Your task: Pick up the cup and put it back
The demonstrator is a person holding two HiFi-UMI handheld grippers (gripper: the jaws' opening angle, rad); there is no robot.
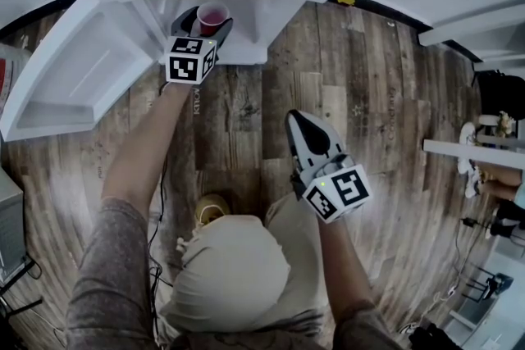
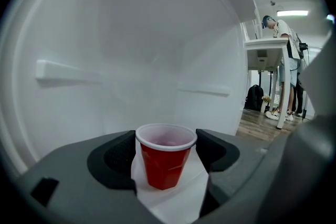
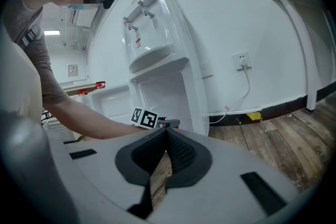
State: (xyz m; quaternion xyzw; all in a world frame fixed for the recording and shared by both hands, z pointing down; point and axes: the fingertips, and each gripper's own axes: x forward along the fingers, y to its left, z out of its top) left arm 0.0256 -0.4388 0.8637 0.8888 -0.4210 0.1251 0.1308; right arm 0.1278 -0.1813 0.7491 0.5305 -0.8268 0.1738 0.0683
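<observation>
Left gripper (image 2: 166, 145) jaws clamped on red cup (image 2: 164, 166), cup's base on white shelf (image 2: 176, 203) unclear, right gripper (image 3: 166, 131) jaws together, empty.

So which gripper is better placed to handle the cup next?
Left. The left gripper has the red cup between its jaws inside the white cabinet, rim apparently against both pads. The right gripper is shut, empty, and hangs back over the wooden floor.
</observation>
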